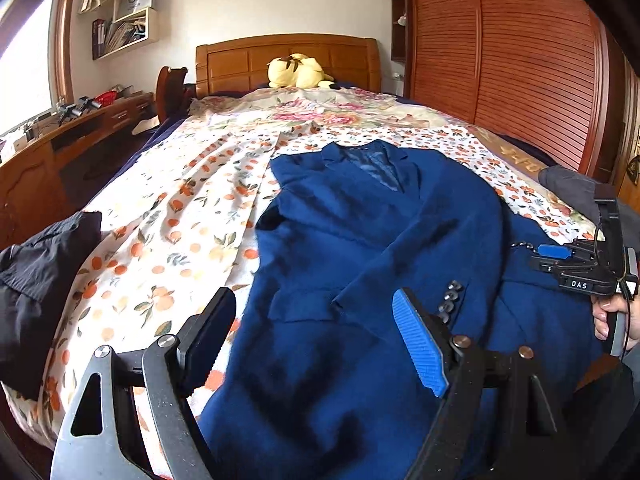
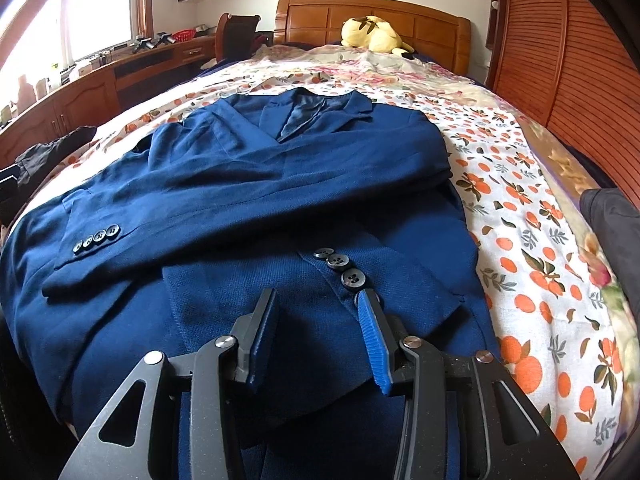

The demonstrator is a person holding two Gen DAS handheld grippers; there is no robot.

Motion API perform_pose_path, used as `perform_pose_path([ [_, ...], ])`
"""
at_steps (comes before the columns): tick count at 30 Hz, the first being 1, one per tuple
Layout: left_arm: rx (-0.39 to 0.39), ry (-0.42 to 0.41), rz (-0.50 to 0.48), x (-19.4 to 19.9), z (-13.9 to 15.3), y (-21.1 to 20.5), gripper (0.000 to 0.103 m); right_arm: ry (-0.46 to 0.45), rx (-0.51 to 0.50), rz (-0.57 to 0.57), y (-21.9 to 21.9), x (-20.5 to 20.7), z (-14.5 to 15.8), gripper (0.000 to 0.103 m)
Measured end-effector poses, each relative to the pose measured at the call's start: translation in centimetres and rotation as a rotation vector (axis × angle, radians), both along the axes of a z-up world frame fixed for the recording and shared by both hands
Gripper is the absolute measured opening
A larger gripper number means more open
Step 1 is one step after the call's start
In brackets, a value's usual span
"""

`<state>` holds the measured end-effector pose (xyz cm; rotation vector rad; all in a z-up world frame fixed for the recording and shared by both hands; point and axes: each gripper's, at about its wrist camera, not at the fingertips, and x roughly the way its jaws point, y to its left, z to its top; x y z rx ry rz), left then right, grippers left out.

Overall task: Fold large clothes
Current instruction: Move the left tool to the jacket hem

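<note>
A dark blue suit jacket (image 1: 360,240) lies face up on the bed, collar toward the headboard. Both sleeves are folded across its front. One cuff (image 2: 96,240) with a row of buttons rests at the left; the other cuff (image 2: 340,268) lies just ahead of my right gripper (image 2: 318,312). That gripper hovers over the jacket's lower part, its jaws partly apart with flat cloth under them and nothing pinched. My left gripper (image 1: 316,320) stands wide open above the jacket's left edge, holding nothing. In the left wrist view the right gripper (image 1: 544,258) shows at the far right, held by a hand (image 1: 608,316).
The bed wears an orange-fruit sheet (image 1: 168,216). A black garment (image 1: 44,272) lies at its left edge and a dark grey one (image 2: 612,232) at the right. A yellow plush toy (image 1: 298,72) sits by the headboard. A wooden desk (image 1: 60,140) stands left, a slatted wardrobe (image 1: 520,60) right.
</note>
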<state>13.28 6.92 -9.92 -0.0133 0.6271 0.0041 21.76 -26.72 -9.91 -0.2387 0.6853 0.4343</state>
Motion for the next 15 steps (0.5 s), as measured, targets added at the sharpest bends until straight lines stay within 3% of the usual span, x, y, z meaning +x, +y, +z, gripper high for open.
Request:
perform_pose_path([
  [7, -0.013, 0.04, 0.028, -1.2, -2.0, 2.3, 0.081, 0.002, -0.015, 0.0, 0.1, 0.2, 0.0, 0.046],
  [12, -0.027, 0.063, 0.026, -2.3, -2.6, 3.8, 0.081, -0.015, -0.017, -0.004, -1.1, -1.1, 1.6, 0.046],
  [15, -0.035, 0.068, 0.021, -2.8, -2.6, 4.3, 0.081, -0.023, -0.022, -0.014, -2.5, -2.3, 2.6, 0.054],
])
